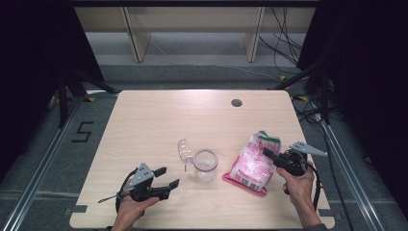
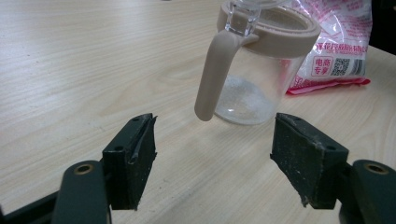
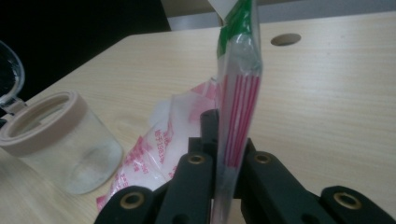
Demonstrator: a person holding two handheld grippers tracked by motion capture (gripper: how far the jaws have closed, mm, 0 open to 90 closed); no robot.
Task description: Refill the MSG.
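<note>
Right gripper (image 3: 224,154) clamped on the bag (image 1: 253,163) edge right of the jar (image 1: 205,165), left gripper (image 1: 167,177) wide open, empty, left of jar, all on tabletop (image 1: 159,120)

This looks like a recording lab or test bay rather than a home. A plain light-wood table (image 1: 159,120) with a cable hole (image 1: 236,102) near its far right corner stands on grey floor (image 1: 192,72). Metal rails (image 1: 38,168) run past its left and right edges, and a "5" (image 1: 82,131) is marked on the floor. Black curtains (image 1: 29,57), probably fabric, close both sides; loose cables (image 1: 284,48) trail beyond the far edge.
</note>
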